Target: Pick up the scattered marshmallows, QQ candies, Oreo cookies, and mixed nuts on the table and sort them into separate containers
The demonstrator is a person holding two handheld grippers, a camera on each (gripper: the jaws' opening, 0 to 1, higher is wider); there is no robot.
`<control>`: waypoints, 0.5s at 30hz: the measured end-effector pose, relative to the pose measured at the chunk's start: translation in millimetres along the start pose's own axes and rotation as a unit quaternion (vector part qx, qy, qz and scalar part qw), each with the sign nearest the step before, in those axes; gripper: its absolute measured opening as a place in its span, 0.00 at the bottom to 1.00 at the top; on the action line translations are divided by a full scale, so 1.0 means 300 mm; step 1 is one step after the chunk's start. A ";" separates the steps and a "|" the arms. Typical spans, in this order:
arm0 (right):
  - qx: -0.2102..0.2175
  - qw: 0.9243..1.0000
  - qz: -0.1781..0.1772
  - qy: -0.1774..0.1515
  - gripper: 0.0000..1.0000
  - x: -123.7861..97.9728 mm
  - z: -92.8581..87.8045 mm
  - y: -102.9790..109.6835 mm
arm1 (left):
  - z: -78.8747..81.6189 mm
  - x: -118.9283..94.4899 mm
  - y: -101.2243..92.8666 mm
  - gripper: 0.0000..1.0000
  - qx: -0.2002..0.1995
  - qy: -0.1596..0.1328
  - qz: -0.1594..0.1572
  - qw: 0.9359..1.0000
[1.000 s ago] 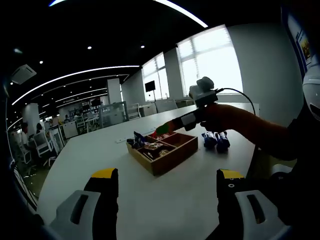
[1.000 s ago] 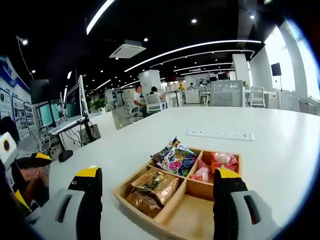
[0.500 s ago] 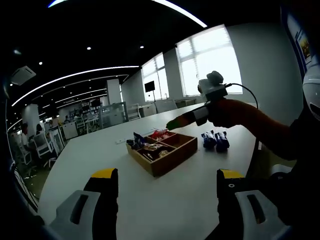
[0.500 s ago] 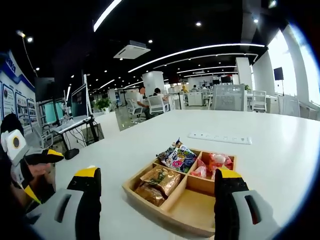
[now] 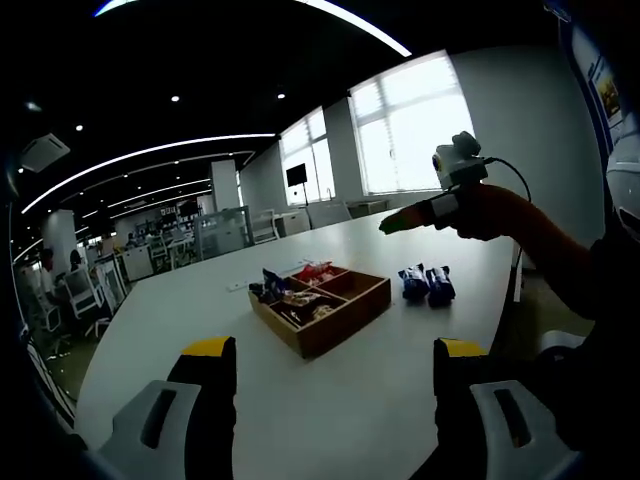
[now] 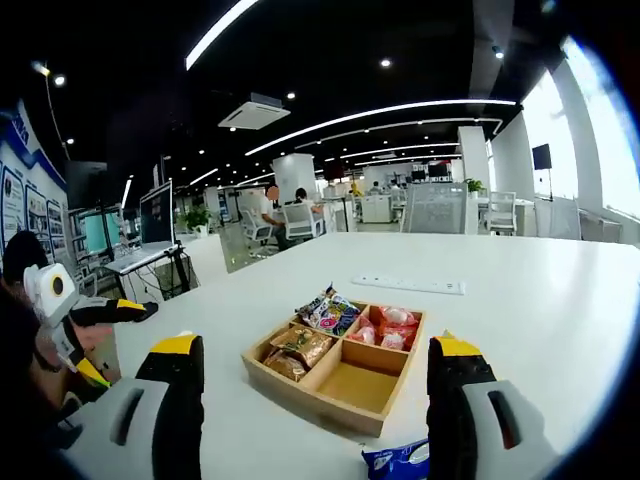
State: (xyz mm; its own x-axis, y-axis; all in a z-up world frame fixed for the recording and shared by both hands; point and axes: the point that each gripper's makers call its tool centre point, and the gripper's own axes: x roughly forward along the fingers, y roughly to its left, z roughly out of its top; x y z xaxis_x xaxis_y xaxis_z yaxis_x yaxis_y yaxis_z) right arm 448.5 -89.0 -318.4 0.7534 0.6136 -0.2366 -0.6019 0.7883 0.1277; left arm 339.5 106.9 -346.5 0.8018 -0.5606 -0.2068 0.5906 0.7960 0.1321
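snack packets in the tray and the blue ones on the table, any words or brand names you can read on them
None can be read.
Colourful packet in the wooden tray: print too small and blurred.
Blue packets beside the tray: lettering too blurred.
Wall posters: too small.

I count one wooden tray (image 6: 300,385) on the counter (image 6: 520,300), ahead of my right hand-held gripper (image 6: 310,415), and it has four compartments. Three of them hold packets; the one nearest my right hand-held gripper is bare. The far-left compartment has one blue packet (image 6: 322,311), the far-right one has red-and-pink packets (image 6: 385,327), two as far as I can tell, and the near-left one has brown packets (image 6: 292,350), about two. In the left gripper view, two dark blue packets (image 5: 425,283) lie side by side just right of the tray. One white power strip (image 6: 407,285) lies beyond the tray.
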 end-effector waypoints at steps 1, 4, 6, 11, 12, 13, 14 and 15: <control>0.000 1.000 -0.004 0.000 0.87 -0.017 -0.001 -0.008 | 0.002 0.002 -0.003 0.85 0.001 0.000 -0.001 1.000; 0.000 1.000 -0.014 -0.003 0.87 -0.066 -0.004 -0.025 | 0.006 0.005 -0.011 0.85 0.002 -0.002 -0.004 1.000; 0.004 1.000 -0.017 -0.006 0.87 -0.097 -0.008 -0.034 | 0.006 0.005 -0.017 0.85 0.001 -0.002 -0.005 1.000; 0.015 0.999 -0.031 -0.005 0.86 -0.168 -0.027 -0.063 | 0.003 0.011 -0.026 0.84 -0.001 -0.002 -0.008 1.000; 0.021 0.999 -0.035 -0.006 0.86 -0.188 -0.030 -0.074 | 0.004 0.013 -0.030 0.84 0.000 -0.001 -0.009 1.000; 0.026 0.999 -0.039 -0.010 0.86 -0.204 -0.029 -0.080 | 0.005 0.015 -0.033 0.84 0.001 -0.001 -0.011 1.000; 0.028 0.999 -0.041 -0.014 0.86 -0.214 -0.027 -0.084 | 0.006 0.015 -0.034 0.84 0.002 -0.001 -0.011 1.000; 0.030 0.998 -0.046 -0.018 0.86 -0.234 -0.026 -0.092 | 0.008 0.016 -0.036 0.84 0.002 -0.001 -0.011 1.000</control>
State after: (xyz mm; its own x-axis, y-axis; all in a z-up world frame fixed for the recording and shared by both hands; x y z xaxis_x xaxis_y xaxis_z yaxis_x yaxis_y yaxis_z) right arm 410.0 -154.0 -312.9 0.8141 0.5391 -0.2159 -0.5136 0.8419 0.1657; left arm 337.1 95.2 -346.4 0.7884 -0.5790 -0.2077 0.6091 0.7820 0.1319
